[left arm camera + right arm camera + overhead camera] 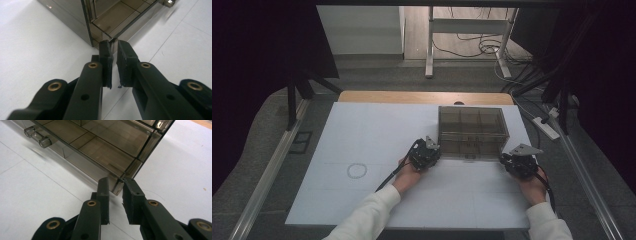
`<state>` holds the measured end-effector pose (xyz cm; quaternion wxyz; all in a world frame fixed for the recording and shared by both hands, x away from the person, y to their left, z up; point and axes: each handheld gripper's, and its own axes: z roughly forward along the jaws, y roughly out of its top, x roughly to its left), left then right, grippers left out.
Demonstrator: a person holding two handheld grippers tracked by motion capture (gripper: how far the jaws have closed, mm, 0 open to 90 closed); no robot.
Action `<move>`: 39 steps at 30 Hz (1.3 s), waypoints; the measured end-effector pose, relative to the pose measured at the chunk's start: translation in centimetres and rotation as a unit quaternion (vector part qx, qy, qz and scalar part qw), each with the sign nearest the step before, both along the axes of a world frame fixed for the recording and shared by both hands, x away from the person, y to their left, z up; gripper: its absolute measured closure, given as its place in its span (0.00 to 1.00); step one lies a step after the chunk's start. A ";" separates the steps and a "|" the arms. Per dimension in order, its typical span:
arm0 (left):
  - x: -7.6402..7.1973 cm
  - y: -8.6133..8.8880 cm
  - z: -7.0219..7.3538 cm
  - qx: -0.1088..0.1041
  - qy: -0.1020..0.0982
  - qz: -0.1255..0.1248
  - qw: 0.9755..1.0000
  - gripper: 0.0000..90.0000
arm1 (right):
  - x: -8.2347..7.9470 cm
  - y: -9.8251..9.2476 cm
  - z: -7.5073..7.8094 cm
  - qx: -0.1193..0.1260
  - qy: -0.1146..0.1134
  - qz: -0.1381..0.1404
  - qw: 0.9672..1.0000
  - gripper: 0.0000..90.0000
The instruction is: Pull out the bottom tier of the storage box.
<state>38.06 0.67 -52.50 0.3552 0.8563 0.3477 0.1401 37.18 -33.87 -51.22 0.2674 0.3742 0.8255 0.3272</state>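
Where the white table (362, 145) runs out to its near edge and to the left, there is wide bare room, marked by a faint drawn ring (357, 170); the smoky clear drawer box (472, 131) stands toward the far right, with only a narrow strip of table between it and the right edge. The left gripper (426, 152) sits at the box's near left corner, the right gripper (520, 161) at its near right corner, both low over the surface and pointing away from the person, forearms in white sleeves coming up from the near edge. In the left gripper view the jaws are nearly together, a thin slit between the pads (106, 62), with the box's corner edge (111, 41) at their tips. In the right gripper view the jaws stand a little wider, the corner edge (119, 185) between their tips; whether the pads press on it I cannot tell. A clear drawer handle (37, 137) shows up along the front.
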 end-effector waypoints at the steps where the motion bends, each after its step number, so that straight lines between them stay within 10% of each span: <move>1: 0.0 0.0 0.0 0.000 0.000 0.000 1.000 0.91 | 0.0 0.0 0.0 0.000 0.000 0.000 1.000 0.84; 39: -1.2 0.2 0.1 0.000 0.004 -0.008 1.000 0.91 | -1.2 -0.1 0.1 0.002 0.000 0.006 1.000 0.84</move>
